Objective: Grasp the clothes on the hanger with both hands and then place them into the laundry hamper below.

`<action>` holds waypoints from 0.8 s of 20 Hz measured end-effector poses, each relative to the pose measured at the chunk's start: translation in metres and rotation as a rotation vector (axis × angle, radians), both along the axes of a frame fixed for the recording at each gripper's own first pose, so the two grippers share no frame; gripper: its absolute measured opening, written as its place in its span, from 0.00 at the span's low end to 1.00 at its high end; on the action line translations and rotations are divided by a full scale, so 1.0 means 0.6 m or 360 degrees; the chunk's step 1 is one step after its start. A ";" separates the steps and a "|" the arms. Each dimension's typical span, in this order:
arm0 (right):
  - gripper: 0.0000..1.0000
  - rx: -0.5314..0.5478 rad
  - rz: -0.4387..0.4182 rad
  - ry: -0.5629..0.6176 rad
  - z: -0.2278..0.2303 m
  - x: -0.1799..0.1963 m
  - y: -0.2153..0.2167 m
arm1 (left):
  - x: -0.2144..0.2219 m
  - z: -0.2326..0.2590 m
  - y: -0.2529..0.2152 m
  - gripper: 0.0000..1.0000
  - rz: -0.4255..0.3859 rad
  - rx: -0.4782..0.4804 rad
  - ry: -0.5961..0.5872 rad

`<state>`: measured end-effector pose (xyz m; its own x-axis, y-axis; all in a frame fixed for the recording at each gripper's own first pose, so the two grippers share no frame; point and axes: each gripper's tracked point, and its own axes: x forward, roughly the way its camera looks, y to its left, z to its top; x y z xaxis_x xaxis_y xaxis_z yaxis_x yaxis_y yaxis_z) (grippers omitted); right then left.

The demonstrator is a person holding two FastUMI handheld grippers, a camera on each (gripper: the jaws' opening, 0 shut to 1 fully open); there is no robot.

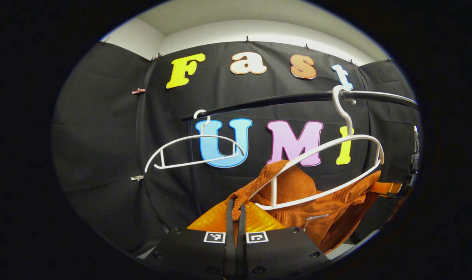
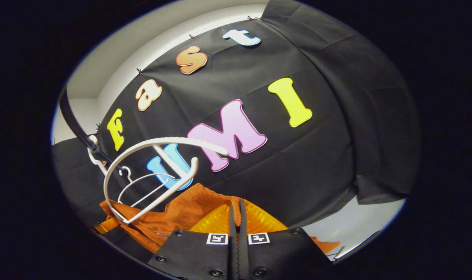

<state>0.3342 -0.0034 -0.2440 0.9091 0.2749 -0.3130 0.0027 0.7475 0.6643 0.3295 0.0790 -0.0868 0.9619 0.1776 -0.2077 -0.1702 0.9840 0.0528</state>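
Observation:
An orange ribbed garment (image 1: 317, 202) droops below a white hanger (image 1: 329, 155) that hooks on the black rail (image 1: 282, 99); the hanger looks bare on top. My left gripper (image 1: 236, 206) is shut on a bunched edge of the orange garment, with cloth pinched between its fingers. In the right gripper view the same orange garment (image 2: 189, 212) hangs under the white hanger (image 2: 150, 171). My right gripper (image 2: 236, 208) is shut on the garment's other edge. The other gripper's orange part (image 1: 387, 188) shows at the far right of the left gripper view.
A second, bare white hanger (image 1: 195, 149) hangs farther left on the rail and appears again behind the near hanger (image 2: 142, 186). The black cloth wall stands close behind. A strip of pale floor (image 2: 360, 221) shows at the lower right.

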 end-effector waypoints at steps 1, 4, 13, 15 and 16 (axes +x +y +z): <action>0.04 0.0013 0.0030 -0.0005 0.001 -0.008 0.010 | -0.004 -0.007 0.011 0.05 0.0019 0.0011 0.0013; 0.04 0.0053 0.0144 -0.0023 0.010 -0.029 0.048 | -0.016 -0.050 0.039 0.05 0.0069 -0.0011 0.0095; 0.05 0.0155 0.0468 -0.0047 0.039 -0.115 0.197 | -0.058 -0.164 -0.022 0.05 -0.0067 -0.0228 0.0258; 0.04 0.0197 0.0529 -0.0061 0.053 -0.131 0.223 | -0.061 -0.156 -0.066 0.05 -0.0156 -0.0201 0.0253; 0.08 0.0209 0.0558 -0.0070 0.063 -0.138 0.235 | -0.061 -0.149 -0.087 0.05 -0.0205 -0.0196 0.0244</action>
